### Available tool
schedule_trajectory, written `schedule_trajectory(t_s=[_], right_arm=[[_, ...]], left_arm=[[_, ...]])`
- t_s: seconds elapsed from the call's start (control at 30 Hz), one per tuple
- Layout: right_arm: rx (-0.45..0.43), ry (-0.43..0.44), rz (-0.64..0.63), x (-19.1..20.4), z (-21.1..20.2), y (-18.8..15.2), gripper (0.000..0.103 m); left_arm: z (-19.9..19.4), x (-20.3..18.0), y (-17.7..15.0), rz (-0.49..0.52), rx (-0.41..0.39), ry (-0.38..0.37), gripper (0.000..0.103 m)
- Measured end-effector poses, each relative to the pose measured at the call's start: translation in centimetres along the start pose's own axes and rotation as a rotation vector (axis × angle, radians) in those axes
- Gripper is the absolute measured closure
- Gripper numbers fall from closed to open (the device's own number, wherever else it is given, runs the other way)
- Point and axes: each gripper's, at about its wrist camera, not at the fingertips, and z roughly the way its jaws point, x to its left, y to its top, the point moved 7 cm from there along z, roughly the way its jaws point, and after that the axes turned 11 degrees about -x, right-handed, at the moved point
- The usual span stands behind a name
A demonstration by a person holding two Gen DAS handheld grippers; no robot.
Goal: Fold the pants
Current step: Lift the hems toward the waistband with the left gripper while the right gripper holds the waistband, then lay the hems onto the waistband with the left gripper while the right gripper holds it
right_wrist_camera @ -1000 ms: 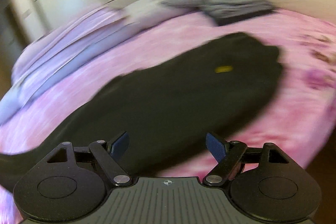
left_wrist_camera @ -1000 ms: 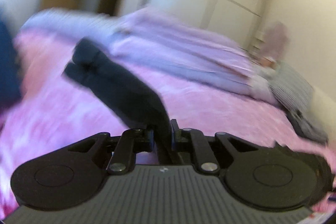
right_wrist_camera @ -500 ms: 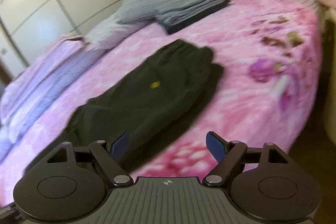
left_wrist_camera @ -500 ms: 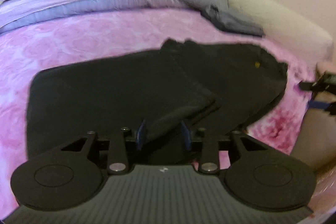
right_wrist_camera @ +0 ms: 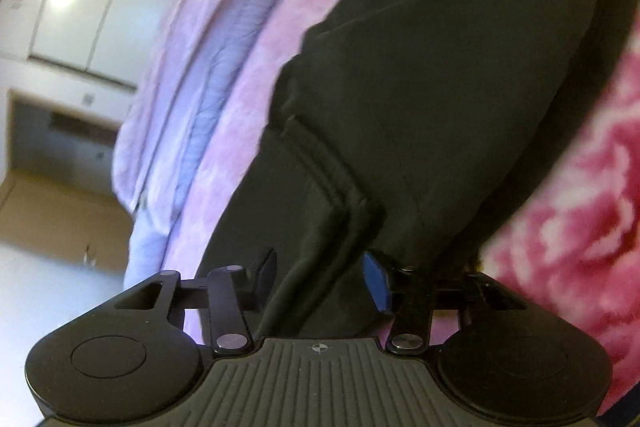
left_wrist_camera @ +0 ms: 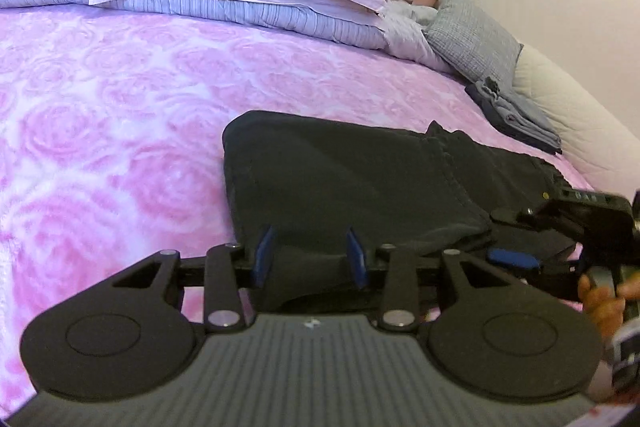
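On the pink rose-print bedspread [left_wrist_camera: 120, 131], your left gripper [left_wrist_camera: 310, 253] and right gripper [right_wrist_camera: 320, 275] are closing, unclamped, around the soft, limp black folded pants' [left_wrist_camera: 340, 179] near edge.

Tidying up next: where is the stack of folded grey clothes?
In the left wrist view, the folded grey clothes lie far right on the pink bedspread, beside the grey pillow.

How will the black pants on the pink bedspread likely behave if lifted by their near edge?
Probably floppy: the black pants lie flat in soft folded layers and would likely drape. The stacked layers by the right hand-held gripper may slide apart unless pinched together. They look thick, so perhaps heavyish, unlikely to slip on the fuzzy bedspread.
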Motion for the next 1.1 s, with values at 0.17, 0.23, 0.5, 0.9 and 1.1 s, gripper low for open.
schedule_trajectory(t_s=[0.17,0.23,0.5,0.9,1.1], right_arm=[[-0.038,-0.024,-0.012,0.1,1.1,-0.4,0.06],[-0.056,-0.008,-0.074,0.8,1.0,-0.9,0.063],[-0.252,0.01,-0.414,3.9,-3.5,-1.7,0.099],[-0.125,-0.132,-0.356,-0.4,-4.1,0.1,0.087],[-0.342,-0.291,-0.675,3.7,-6.4,2.4,0.065]], left_arm=[[0.5,0.5,-0.8,-0.017,0.005,-0.002,0.07],[0.6,0.6,-1.0,-0.012,0.003,-0.006,0.07],[0.6,-0.1,-0.8,0.036,0.004,-0.039,0.08],[1.1,-0.7,-0.7,0.061,0.049,-0.051,0.09],[0.6,1.2,3.2,0.039,-0.012,-0.006,0.09]])
